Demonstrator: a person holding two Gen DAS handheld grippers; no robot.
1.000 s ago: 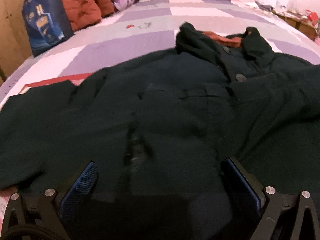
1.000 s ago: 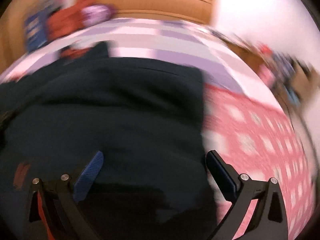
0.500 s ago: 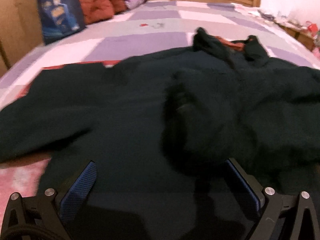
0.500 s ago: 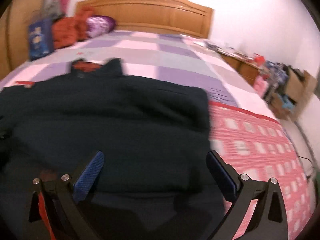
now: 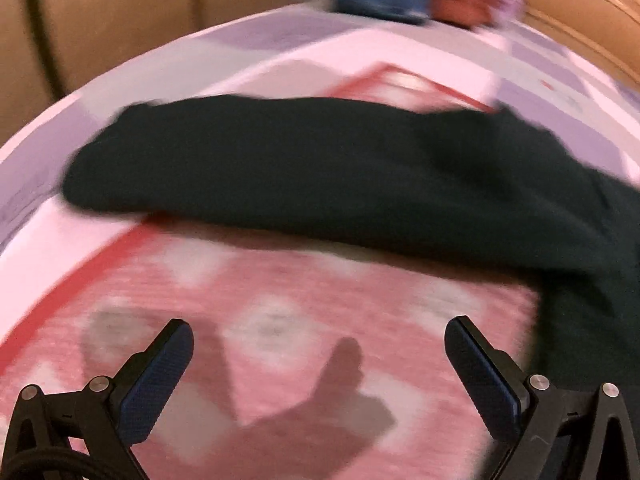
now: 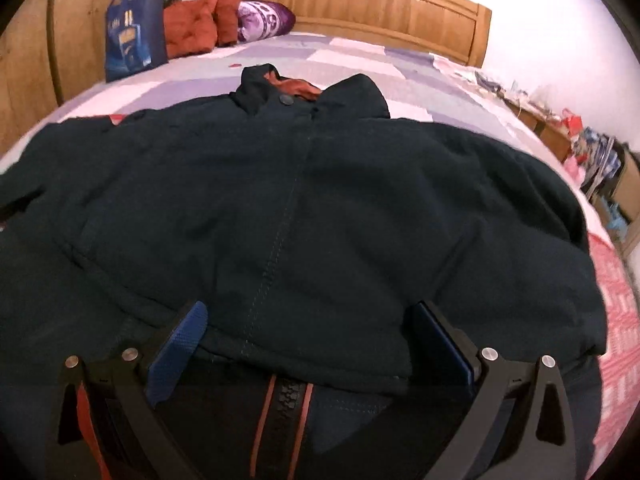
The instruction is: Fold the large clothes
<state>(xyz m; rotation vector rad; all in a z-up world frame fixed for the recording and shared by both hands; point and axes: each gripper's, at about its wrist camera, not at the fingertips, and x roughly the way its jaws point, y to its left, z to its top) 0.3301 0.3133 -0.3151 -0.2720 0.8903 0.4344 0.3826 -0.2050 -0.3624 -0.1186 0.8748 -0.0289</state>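
Your left hand-held gripper point(image 5: 316, 364) open over bare bed point(image 5: 280, 320), sleeve point(image 5: 320, 172) ahead, right hand-held gripper point(image 6: 308, 344) open over dark jacket point(image 6: 300, 200), blue bag point(image 6: 134, 38), orange cushions point(image 6: 196, 30) by headboard point(image 6: 380, 12)

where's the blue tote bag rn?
Right wrist view: the blue tote bag stands at the far left corner of the bed, by the wooden headboard, just left of the orange padded garment and beyond the dark jacket.

Bed point(image 6: 360, 56) with purple-checked cover, dark jacket point(image 6: 300, 208), blue bag point(image 6: 134, 40), orange cushions point(image 6: 188, 32)
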